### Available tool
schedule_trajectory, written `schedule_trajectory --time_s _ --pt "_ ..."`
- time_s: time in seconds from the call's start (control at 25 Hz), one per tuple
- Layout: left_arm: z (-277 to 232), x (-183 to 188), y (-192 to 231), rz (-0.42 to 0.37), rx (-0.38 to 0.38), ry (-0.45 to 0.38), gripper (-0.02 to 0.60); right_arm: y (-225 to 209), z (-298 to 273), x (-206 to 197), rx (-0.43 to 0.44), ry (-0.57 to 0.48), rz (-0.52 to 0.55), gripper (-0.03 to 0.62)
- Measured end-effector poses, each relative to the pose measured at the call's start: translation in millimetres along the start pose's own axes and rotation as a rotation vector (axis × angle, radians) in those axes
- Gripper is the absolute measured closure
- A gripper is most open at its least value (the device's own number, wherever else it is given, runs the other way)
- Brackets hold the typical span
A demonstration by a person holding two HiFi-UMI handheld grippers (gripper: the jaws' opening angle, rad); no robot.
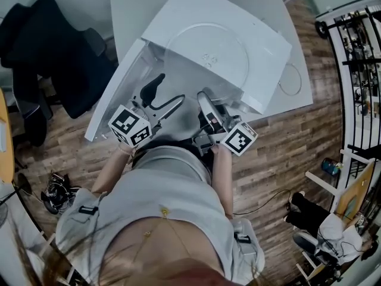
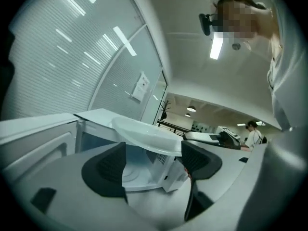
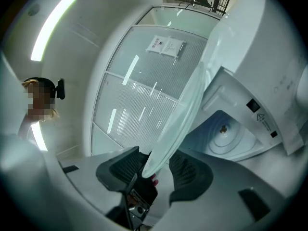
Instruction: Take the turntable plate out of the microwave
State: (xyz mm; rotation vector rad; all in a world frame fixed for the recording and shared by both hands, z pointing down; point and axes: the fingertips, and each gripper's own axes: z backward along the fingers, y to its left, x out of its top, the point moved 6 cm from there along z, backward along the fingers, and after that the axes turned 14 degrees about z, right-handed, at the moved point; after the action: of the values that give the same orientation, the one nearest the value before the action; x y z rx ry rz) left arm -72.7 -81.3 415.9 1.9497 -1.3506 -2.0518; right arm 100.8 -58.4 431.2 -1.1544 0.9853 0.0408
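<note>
Here, the clear round glass turntable plate (image 3: 186, 110), rim-clamped between fingers of the right gripper (image 3: 155, 166), is best steadied by the released left gripper (image 2: 153, 161).

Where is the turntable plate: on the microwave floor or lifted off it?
Lifted off: the right claw is shut on the turntable plate rim, and the bare hub of the microwave shows behind it.

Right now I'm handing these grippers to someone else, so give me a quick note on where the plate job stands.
Left gripper: open, empty.
Right gripper: shut on the plate's near rim.
Plate: lifted off the hub and held in front of the microwave; door open.
Done: plate picked up, apparently out of the cavity.
Left: carry it clear and set it down, probably on the table.
</note>
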Motion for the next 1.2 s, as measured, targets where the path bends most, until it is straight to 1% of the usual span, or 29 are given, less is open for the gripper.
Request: schedule_trajectory --time_s 0.12,0.2,0.28,0.56,0.76,0.88,1.08,1.2 --pt "-4.5 -5.8 -11.1 -0.099 0.000 0.030 0.224 2.1 4.0 -3.1 0.005 0.017 0.013 0.421" --pt "-8.3 -6.8 -12.1 -0.132 0.014 0.030 0.216 1.3 4.6 -3.4 -0.003 0.023 0.027 0.462" --pt "-10.4 -6.0 -10.8 -0.140 0.021 0.026 0.216 -0.7 3.0 -2.4 -0.011 0.030 0.034 0.477" --pt "-13.5 -6.5 -8.4 -0.131 0.018 0.021 0.213 -3.0 0.7 0.1 0.010 0.042 0.051 0.477" --pt "-14.9 -8.3 -4.9 -0.131 0.022 0.017 0.213 -4.9 -1.6 -0.3 -0.003 0.051 0.073 0.477" --pt "-17.7 -6.4 -5.8 -0.152 0.032 -0.002 0.213 -6.9 -3.0 2.8 -0.014 0.048 0.093 0.477" --pt "-27.1 1.2 -7.4 -0.182 0.044 -0.020 0.213 -12.0 -7.3 12.0 -0.024 0.021 0.087 0.471" --pt "-33.9 6.1 -8.3 -0.206 0.056 -0.028 0.213 -13.3 -9.8 17.2 -0.044 0.011 0.124 0.459"
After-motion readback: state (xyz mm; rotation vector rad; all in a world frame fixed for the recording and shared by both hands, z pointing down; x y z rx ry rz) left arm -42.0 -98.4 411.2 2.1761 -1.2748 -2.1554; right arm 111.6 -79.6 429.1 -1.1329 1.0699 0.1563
